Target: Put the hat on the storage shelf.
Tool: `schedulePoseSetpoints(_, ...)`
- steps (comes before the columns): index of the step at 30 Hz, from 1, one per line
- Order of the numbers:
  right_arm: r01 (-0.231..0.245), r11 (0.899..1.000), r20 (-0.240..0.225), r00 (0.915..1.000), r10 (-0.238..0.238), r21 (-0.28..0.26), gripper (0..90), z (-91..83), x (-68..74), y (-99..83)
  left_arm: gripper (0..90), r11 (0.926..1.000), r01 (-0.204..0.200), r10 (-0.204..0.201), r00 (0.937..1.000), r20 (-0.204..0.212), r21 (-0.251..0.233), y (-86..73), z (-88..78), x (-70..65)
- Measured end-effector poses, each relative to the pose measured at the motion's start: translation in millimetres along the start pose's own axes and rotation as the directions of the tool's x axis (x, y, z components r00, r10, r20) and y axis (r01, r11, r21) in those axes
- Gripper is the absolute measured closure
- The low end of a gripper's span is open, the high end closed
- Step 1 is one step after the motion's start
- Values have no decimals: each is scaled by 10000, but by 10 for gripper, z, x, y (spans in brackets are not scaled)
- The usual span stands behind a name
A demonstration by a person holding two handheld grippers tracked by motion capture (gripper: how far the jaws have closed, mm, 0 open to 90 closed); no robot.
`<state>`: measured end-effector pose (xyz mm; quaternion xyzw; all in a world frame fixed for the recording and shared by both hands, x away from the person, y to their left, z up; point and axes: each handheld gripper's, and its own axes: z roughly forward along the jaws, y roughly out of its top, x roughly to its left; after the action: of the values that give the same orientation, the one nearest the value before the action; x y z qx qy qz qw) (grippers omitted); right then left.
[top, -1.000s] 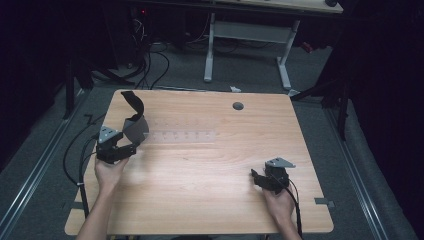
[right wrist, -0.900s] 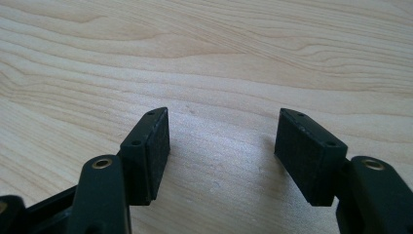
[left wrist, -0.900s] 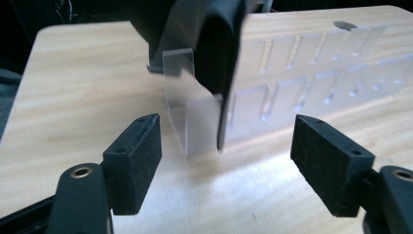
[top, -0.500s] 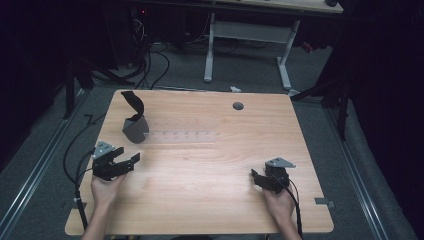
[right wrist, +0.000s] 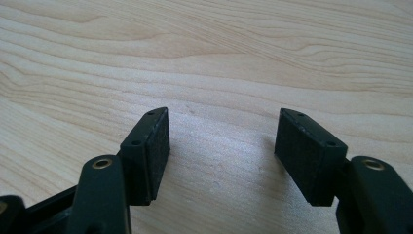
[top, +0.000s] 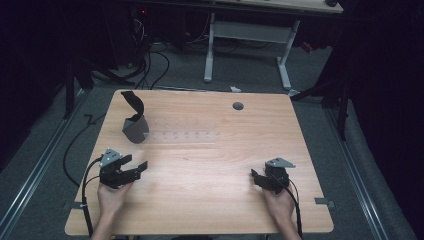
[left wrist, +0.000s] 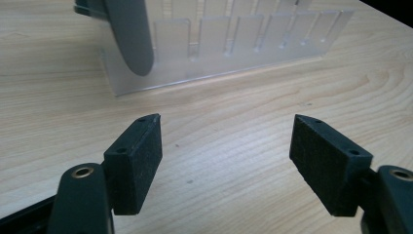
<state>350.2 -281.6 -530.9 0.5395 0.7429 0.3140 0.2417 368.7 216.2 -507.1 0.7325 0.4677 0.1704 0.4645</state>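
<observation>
High view: the left gripper (top: 136, 166) lies low on the near left part of the wooden table (top: 210, 200), jaws spread and empty, pointing toward the clear slotted rack (top: 182, 136) that lies well beyond it. A grey plate (top: 135, 129) stands upright at the rack's left end, with a dark curved piece (top: 133, 100) rising just behind it; whether that piece touches the plate cannot be told. The remaining slots appear vacant. The right gripper (top: 256, 178) rests near the right front of the table, well apart from the rack. Left gripper view: both black pads (left wrist: 141, 156) stand wide apart over bare wood, nothing between them; the plate (left wrist: 127, 34) sits in the rack's end slot (left wrist: 229, 46) ahead. Right gripper view: the pads (right wrist: 151, 148) are likewise apart, over plain wood grain, gripping nothing. Judgement: the plate is seated and released, so the placement step looks complete. No further item to load is visible on the table, so little or nothing appears to remain.
</observation>
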Motion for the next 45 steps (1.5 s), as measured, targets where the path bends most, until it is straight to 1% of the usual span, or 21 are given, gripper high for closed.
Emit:
schedulePoseSetpoints(3,0,10000,-1,10000,0,-1,378,0,0,0,282,9998,-97,95,9999,130,159,-22,34,-55)
schedulePoseSetpoints(7,0,10000,-2,10000,0,-1,378,0,0,0,282,9986,-399,391,9990,228,358,-47,84,-143)
schedulePoseSetpoints(14,-2,10000,-2,10000,2,-1,378,0,0,0,282,9972,-535,517,9981,341,531,-87,137,-217)
schedulePoseSetpoints(22,2,10000,-3,10000,-2,0,378,0,0,0,283,9943,-787,768,9966,301,714,-127,201,-296)
schedulePoseSetpoints(25,0,10000,-2,10000,0,-1,378,0,0,0,284,9919,-971,951,9951,286,823,-145,228,-331)
schedulePoseSetpoints(28,-1,10000,-2,10000,1,-1,378,0,0,0,285,9903,-1045,1023,9943,291,917,-163,250,-357)
schedulePoseSetpoints(30,0,10000,-6,10000,0,-2,378,0,0,0,284,9880,-1190,1171,9928,245,981,-171,267,-384)
schedulePoseSetpoints(33,-3,10000,-1,10000,3,0,378,0,0,0,284,9872,-1246,1225,9921,278,994,-174,291,-415)
schedulePoseSetpoints(36,-3,10000,-1,10000,3,-1,378,0,0,0,285,9850,-1354,1333,9907,263,1072,-180,325,-444)
schedulePoseSetpoints(39,1,10000,-2,10000,-1,-1,378,0,0,0,285,9805,-1530,1510,9882,253,1231,-193,369,-486)
schedulePoseSetpoints(45,-2,10000,-3,10000,2,-1,378,0,0,0,288,9787,-1650,1641,9863,178,1224,-191,407,-530)
